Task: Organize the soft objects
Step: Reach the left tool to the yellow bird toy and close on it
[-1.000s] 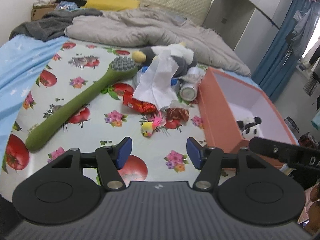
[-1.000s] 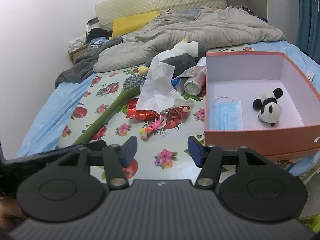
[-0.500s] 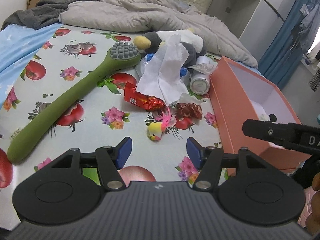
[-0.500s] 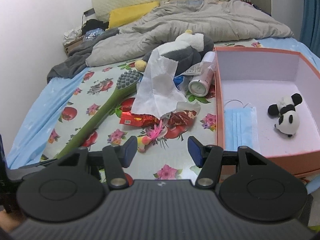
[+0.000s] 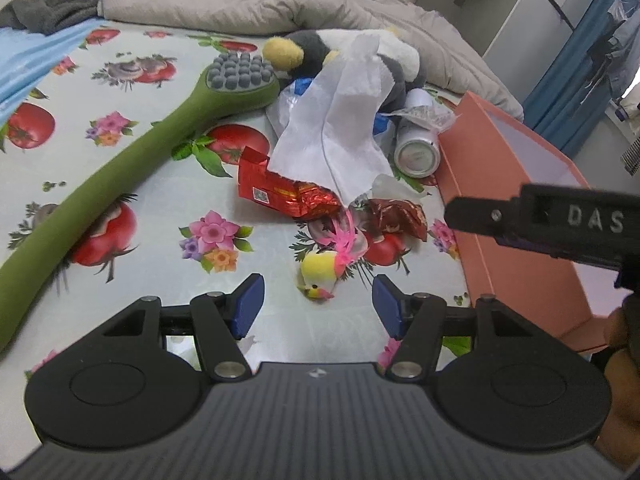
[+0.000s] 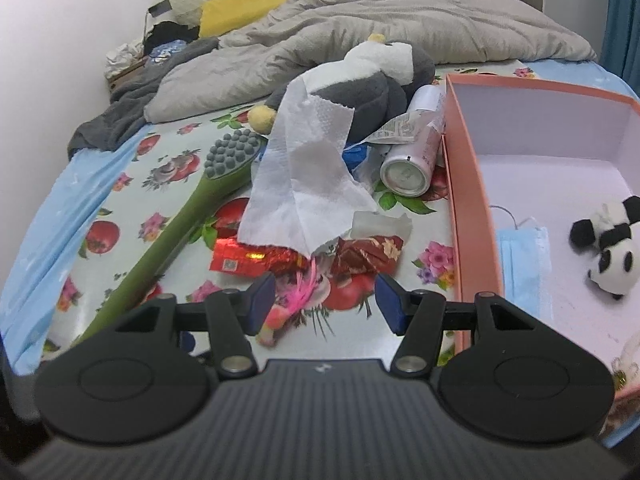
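Both grippers, left (image 5: 318, 306) & right (image 6: 325, 300), jaws released w/ nothing gripped, frame small yellow plush bird w/ pink feathers (image 5: 320, 274), prob. next for salmon-pink cardboard box (image 6: 472, 216).

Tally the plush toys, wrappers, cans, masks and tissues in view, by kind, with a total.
Plush toys: 3 (small bird, panda, big grey-white toy)
Red wrappers: 2 (long wrapper, crumpled wrapper)
Cans: 1 (can)
Face masks: 1 (mask)
Tissues: 1 (tissue)
Total: 8

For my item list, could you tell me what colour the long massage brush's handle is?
Olive green handle, clearest in the left wrist view.
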A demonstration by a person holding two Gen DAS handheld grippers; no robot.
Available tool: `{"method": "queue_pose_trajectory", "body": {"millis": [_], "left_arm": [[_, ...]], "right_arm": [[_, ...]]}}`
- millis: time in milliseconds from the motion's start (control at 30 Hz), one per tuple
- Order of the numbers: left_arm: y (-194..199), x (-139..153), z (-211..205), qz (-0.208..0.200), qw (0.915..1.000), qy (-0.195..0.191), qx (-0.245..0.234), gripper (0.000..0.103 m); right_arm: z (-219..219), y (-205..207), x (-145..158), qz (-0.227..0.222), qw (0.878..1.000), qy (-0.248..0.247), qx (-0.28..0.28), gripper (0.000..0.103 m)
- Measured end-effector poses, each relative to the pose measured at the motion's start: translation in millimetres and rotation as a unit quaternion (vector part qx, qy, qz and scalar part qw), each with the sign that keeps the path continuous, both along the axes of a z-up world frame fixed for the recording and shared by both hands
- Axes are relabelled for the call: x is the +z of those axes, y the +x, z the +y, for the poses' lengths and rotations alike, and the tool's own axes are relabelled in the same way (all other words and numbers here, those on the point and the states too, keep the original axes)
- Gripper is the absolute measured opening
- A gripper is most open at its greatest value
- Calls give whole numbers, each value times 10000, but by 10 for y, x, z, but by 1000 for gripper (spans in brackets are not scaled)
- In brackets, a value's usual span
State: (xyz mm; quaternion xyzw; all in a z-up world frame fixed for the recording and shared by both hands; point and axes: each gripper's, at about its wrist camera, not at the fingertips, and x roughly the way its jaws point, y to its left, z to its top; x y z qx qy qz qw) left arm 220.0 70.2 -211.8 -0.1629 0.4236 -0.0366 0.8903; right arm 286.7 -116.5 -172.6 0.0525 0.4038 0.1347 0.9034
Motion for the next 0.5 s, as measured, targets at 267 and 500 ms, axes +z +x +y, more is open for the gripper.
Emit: {"method": "queue_pose_trajectory", "body": {"millis": [267, 500], "left_arm": [[301, -227, 24, 163, 9996, -183, -133, 65], [469, -361, 23, 236, 9986, -433, -179, 53]], "right_arm": [[73, 351, -237, 181, 9992, -217, -295, 58], [102, 620, -471, 408, 9970, -329, -566, 58]]}}
